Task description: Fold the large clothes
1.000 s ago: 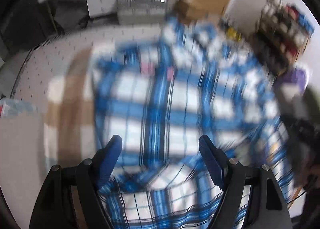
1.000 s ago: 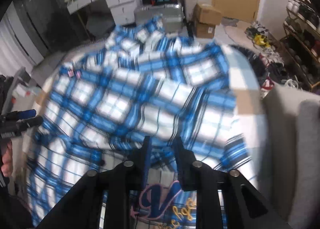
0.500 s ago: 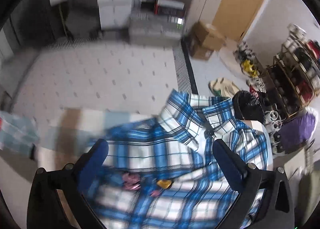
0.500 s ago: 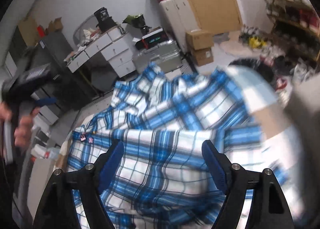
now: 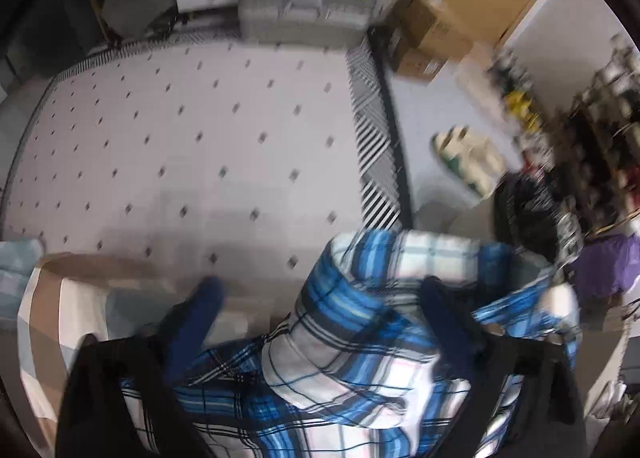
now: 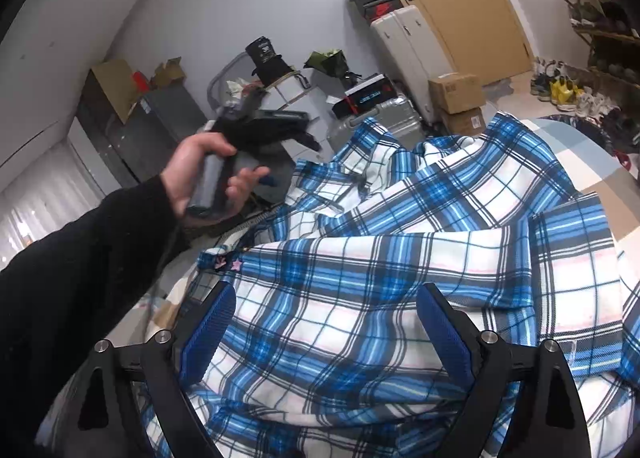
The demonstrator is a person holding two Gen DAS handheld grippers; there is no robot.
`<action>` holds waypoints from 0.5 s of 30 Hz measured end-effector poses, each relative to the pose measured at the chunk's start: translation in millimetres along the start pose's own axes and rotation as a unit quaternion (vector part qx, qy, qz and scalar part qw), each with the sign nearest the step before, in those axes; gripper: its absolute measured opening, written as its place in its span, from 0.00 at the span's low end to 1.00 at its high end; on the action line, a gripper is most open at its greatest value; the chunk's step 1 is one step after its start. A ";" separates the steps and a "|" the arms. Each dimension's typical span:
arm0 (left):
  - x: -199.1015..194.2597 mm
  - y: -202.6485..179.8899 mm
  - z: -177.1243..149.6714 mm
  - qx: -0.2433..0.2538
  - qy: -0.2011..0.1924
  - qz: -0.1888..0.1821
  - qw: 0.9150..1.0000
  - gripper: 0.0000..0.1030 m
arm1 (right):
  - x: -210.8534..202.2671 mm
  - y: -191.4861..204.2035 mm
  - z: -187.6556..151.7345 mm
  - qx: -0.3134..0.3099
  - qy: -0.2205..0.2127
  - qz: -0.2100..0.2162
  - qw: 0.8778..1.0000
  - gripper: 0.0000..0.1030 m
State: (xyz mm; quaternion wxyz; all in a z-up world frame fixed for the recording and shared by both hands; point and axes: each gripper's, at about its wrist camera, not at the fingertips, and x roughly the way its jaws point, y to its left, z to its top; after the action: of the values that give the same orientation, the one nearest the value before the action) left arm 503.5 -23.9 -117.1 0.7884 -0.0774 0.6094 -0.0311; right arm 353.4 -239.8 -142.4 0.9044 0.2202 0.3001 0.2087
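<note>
- Where spread widest: rumpled blue, white and black plaid cotton shirt (image 6: 400,258), lying across a bed with a pale patchwork cover (image 6: 592,169), collar end toward the far edge, one panel folded flat over the middle.
- Beyond the bed edge in the left wrist view: grey carpet with small dark diamonds (image 5: 192,129), striped along its border.
- Against the far wall: silver ribbed hard-shell suitcase (image 6: 380,117), two brown cardboard boxes (image 6: 456,93) stacked beside it.
- At left in the right wrist view: black sleeve (image 6: 88,258), left hand (image 6: 200,173) wrapped round a grey and black handle.
- Right tongs (image 6: 324,330): blue pads wide apart and opening, hanging over the folded panel, not pressing it.
- Left tongs (image 5: 320,314): blurred, pointing steeply down at the shirt's collar end, closing, plaid cloth bunched between the pads; contact with the cloth not clear.
</note>
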 end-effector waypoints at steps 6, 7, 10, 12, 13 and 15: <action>-13.4 -3.1 -31.5 0.043 0.031 0.002 0.999 0.09 | -2.0 -8.8 -0.6 0.020 0.001 0.005 1.000 0.91; -24.4 -1.8 -39.6 0.050 0.017 -0.004 0.999 0.08 | -1.1 -9.5 -0.2 0.021 0.000 0.008 1.000 0.91; -62.5 -2.8 -68.2 0.097 -0.036 -0.017 0.994 0.07 | -6.4 -10.8 -0.6 0.022 -0.007 0.016 1.000 0.91; -93.4 -7.7 -96.7 0.153 -0.073 -0.022 0.985 0.07 | -12.2 -13.4 -0.1 0.027 -0.020 0.020 0.999 0.91; -103.2 -9.1 -107.5 0.174 -0.086 -0.017 0.981 0.07 | -14.1 -14.5 0.6 0.028 -0.026 0.021 0.999 0.91; -122.2 -10.3 -133.2 0.204 -0.108 -0.021 0.973 0.07 | -17.0 -17.3 2.2 0.034 -0.036 0.022 0.999 0.91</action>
State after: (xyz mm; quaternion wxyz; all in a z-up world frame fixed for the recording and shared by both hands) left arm 344.2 -27.8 -31.3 0.8477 0.0699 0.5001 -0.1626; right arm 346.6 -263.2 -142.1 0.9019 0.2645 0.2694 0.2100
